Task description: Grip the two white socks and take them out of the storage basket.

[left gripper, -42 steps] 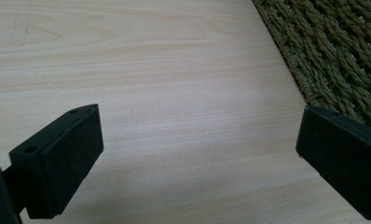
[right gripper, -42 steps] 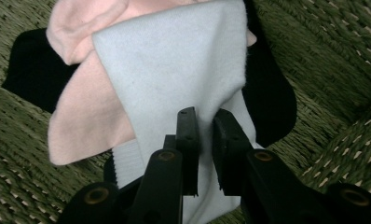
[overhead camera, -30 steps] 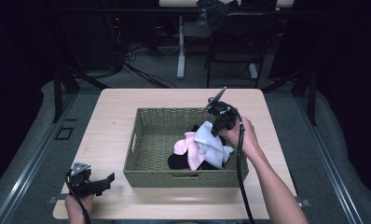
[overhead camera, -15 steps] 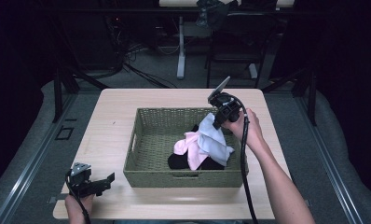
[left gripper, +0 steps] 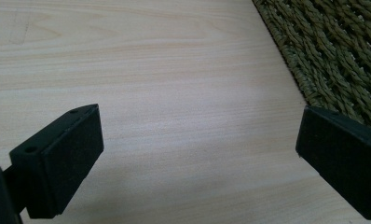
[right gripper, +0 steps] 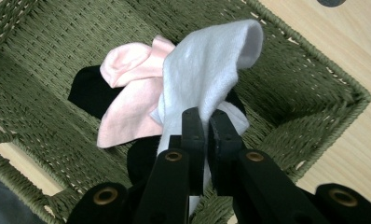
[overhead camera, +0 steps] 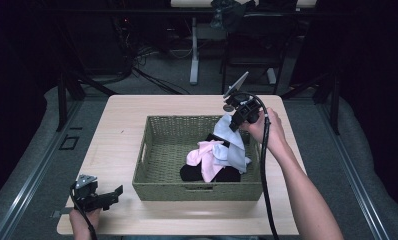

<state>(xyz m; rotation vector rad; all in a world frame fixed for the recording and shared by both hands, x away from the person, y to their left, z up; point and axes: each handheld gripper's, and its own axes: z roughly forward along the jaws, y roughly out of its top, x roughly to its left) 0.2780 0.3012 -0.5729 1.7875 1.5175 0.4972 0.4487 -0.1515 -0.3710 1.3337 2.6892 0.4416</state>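
Your right gripper (right gripper: 206, 122) is clamped on a white sock (right gripper: 207, 70), lifted above the woven basket (overhead camera: 152, 150) — a pink sock (right gripper: 127, 93) and black socks (right gripper: 88, 93) lie just beneath it. Your left gripper (left gripper: 197, 154) rests with jaws wide apart over bare table (left gripper: 151, 70), the basket wall just beyond its right jaw.

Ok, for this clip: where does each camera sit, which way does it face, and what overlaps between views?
High view: above the person's side, facing forward and down on the table; both forearms, left gripper, right gripper.
Left gripper view: rides the left gripper, facing bare table; open jaws.
Right gripper view: rides the right gripper, facing down into the basket; jaws clamp the white sock.
Shared: all three show the basket.
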